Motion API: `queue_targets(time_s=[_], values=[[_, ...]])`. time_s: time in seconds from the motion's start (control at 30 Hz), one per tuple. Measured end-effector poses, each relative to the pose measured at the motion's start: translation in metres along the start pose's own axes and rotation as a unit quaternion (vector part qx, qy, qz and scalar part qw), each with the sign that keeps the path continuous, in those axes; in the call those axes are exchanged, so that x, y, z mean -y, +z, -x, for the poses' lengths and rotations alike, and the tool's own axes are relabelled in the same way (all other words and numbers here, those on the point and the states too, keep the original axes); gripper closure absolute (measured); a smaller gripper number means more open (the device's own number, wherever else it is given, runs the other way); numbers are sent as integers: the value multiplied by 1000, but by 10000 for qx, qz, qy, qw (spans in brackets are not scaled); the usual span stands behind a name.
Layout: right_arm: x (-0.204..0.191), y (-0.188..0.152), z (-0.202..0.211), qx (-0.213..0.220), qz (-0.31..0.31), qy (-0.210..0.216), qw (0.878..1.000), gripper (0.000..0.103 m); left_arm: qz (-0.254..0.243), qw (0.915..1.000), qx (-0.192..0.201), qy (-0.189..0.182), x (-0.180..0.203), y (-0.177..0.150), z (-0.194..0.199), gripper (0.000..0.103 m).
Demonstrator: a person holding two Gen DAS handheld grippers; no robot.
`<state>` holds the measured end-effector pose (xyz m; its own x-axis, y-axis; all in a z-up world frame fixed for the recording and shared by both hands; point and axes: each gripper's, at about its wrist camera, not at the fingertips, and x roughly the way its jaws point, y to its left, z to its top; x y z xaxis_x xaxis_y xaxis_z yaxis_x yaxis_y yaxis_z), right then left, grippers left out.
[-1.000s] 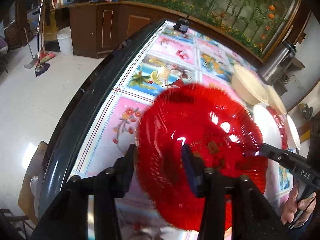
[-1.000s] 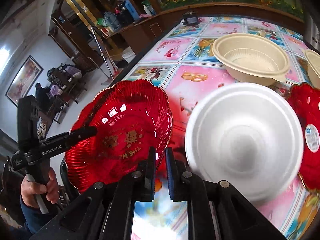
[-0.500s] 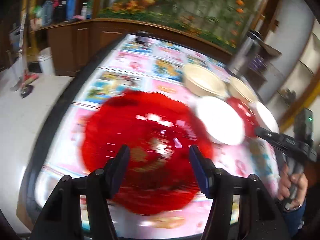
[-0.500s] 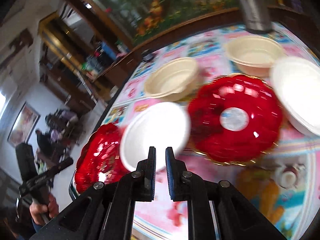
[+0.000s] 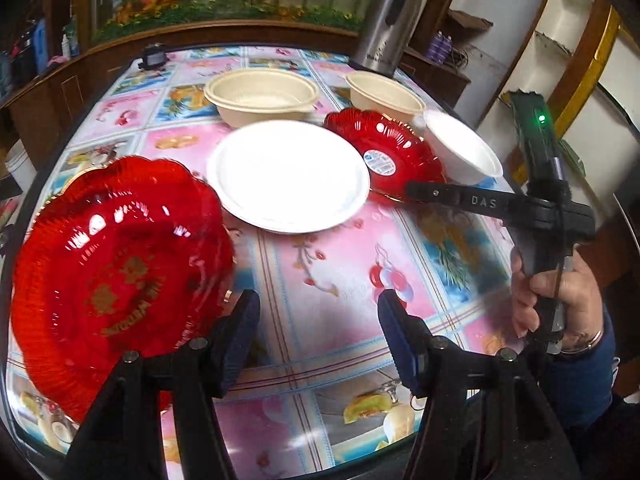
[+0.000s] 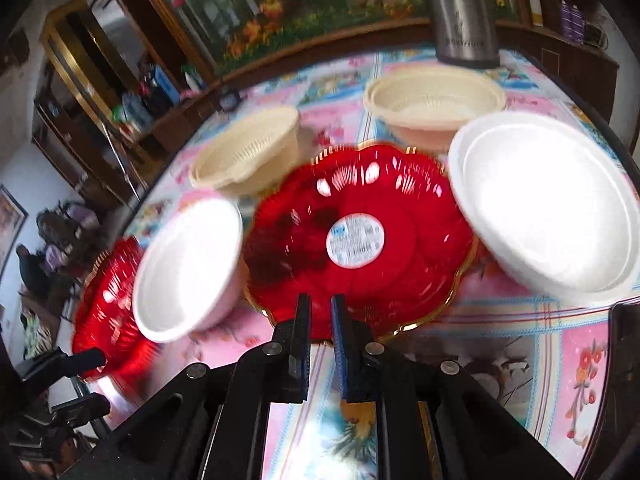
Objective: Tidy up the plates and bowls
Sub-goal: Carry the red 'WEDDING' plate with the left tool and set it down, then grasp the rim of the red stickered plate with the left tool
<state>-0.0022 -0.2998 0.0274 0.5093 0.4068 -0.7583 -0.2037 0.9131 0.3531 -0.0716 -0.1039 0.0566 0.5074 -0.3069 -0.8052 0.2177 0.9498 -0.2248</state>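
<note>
A red scalloped plate (image 5: 120, 264) with gold lettering lies at the table's near left corner, just left of my left gripper (image 5: 316, 312), which is open with only tablecloth between its fingers. A wide white foam bowl (image 5: 288, 176) sits behind it. Beyond that is a second red plate (image 6: 360, 236) with a round sticker. My right gripper (image 6: 320, 308) is shut and empty, its tips at this plate's near rim. Another white foam bowl (image 6: 548, 204) leans at that plate's right edge. Two beige bowls (image 5: 262, 96) (image 5: 384, 94) stand at the back.
A steel flask (image 5: 388, 20) stands at the table's far edge and a small dark object (image 5: 154, 56) at the far left. A hand (image 5: 560, 292) holds the right gripper's handle at the right. The flowered tablecloth (image 5: 340, 264) covers the table.
The left gripper opened and let go of the lettered red plate, which now lies to its left, and swung right. The right gripper swung right to the stickered red plate.
</note>
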Motion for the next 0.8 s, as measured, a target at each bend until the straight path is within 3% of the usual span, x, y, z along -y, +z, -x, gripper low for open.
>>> queue_targets(time_s=[0.3, 0.4, 0.43, 0.57, 0.63, 0.8], values=[[-16, -54, 31, -621, 429, 375, 9964, 85, -65, 9996, -152, -211, 5, -6, -10, 42], [-18, -81, 67, -481, 517, 1124, 9911, 85, -56, 9991, -221, -350, 10, -7, -15, 42], [-13, -86, 81, -262, 470, 1105, 9924, 85, -48, 9990, -247, -374, 12, -8, -17, 42], [19, -92, 116, 462, 140, 67, 9988, 85, -139, 9985, -316, -428, 24, -5, -24, 42], [34, -92, 116, 463, -33, -82, 9989, 85, -181, 9985, -328, -400, 31, -4, -29, 42], [46, -96, 97, 228, -267, 54, 9994, 85, -229, 9985, -458, -200, 38, -4, -46, 42]])
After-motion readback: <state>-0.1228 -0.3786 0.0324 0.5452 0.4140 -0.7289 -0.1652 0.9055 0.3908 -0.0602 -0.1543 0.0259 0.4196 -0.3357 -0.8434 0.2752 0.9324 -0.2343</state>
